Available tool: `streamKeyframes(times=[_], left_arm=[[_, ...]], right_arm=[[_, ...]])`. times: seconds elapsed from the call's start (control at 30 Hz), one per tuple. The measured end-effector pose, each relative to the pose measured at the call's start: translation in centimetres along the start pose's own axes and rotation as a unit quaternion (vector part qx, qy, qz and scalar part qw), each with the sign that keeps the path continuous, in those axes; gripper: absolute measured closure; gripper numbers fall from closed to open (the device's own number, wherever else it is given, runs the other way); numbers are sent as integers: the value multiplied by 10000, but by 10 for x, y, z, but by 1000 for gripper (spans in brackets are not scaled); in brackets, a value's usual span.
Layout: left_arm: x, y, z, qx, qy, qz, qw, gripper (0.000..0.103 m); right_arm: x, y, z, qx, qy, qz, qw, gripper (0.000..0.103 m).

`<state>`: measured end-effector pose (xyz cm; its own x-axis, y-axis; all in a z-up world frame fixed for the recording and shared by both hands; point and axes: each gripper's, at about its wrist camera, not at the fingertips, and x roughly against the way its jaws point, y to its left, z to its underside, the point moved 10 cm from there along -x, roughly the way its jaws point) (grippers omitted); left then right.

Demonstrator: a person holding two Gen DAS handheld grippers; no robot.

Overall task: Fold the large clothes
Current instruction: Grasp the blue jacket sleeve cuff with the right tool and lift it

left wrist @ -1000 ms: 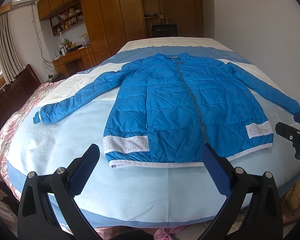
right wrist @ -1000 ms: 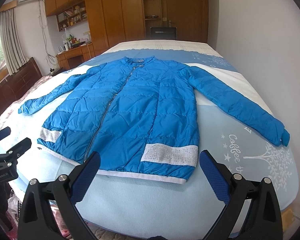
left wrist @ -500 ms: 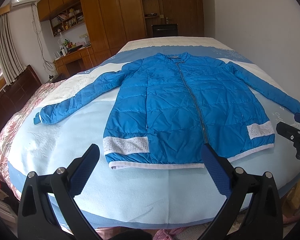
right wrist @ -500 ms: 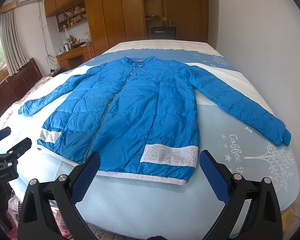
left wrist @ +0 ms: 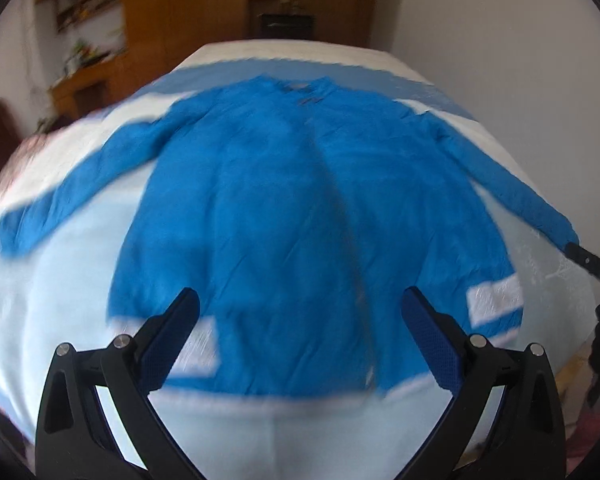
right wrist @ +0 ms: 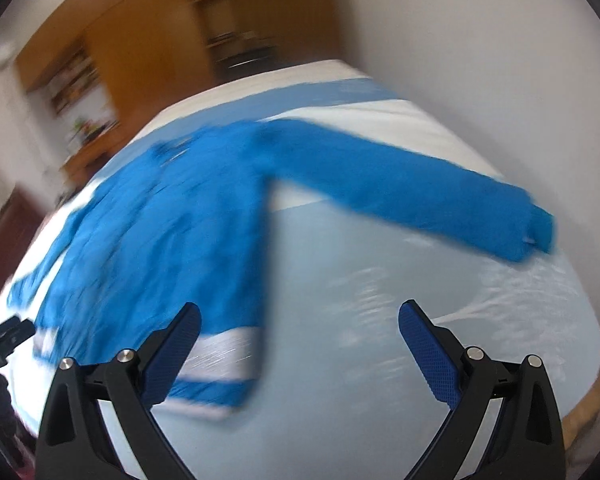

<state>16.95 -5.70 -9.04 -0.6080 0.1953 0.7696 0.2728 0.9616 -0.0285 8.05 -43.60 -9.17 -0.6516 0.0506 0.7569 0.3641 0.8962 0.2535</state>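
A blue puffer jacket [left wrist: 300, 208] lies flat, front up, on the bed, sleeves spread to both sides, white hem bands toward me. Both views are motion-blurred. My left gripper [left wrist: 300, 312] is open and empty, hovering over the jacket's lower hem. My right gripper [right wrist: 300, 320] is open and empty above the light blue sheet, between the jacket's hem corner [right wrist: 220, 360] and its right sleeve [right wrist: 420, 196]. The sleeve cuff [right wrist: 536, 232] lies ahead to the right. The right gripper's tip shows at the left wrist view's right edge [left wrist: 588, 258].
The bed [right wrist: 380, 360] has a light blue and white cover. A white wall [right wrist: 480, 60] runs along its right side. Wooden wardrobes [left wrist: 188, 0] and a desk [left wrist: 88, 80] stand behind and to the left. The left gripper shows in the right wrist view's left edge [right wrist: 4, 336].
Both grippers have moved forward over the bed. The left now hangs over the hem. The right has swung right and tilted toward the right sleeve. Both stay open.
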Motion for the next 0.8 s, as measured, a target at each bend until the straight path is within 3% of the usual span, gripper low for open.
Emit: streamKeyframes(times=[0.07,0.17,0.23,0.47,0.57,0.67,0.7,0.8], left_arm=[[-14,-21,-21,-366,4,22,9993,4],[-42,-67,-52,-718,273,531,9956,4],[-63,-98,-73,-804,501,868,9917,4],[-122,-180,-143,-847,620,1453,9838,4],[-150,-205,-160,-864,784,1605,9801,6],[-180,-218,-169,-733,1019,1801,9756,14],[-192,-220,-172,-648,1131,1871,9737,21],[-221,-220,-177,-384,1352,1931,9711,23]], right_arm=[[-4,-39,-15,-439,28,119,9990,4],[-10,-85,-32,-912,89,299,9953,4],[-15,-121,-41,-1234,161,524,9908,4],[-29,-213,-54,-2094,390,824,9736,4],[-39,-230,-54,-2354,545,671,9680,4],[-59,-238,-58,-2545,772,278,9636,5],[-64,-241,-58,-2582,823,219,9623,6],[-77,-248,-57,-2628,1001,249,9593,6]])
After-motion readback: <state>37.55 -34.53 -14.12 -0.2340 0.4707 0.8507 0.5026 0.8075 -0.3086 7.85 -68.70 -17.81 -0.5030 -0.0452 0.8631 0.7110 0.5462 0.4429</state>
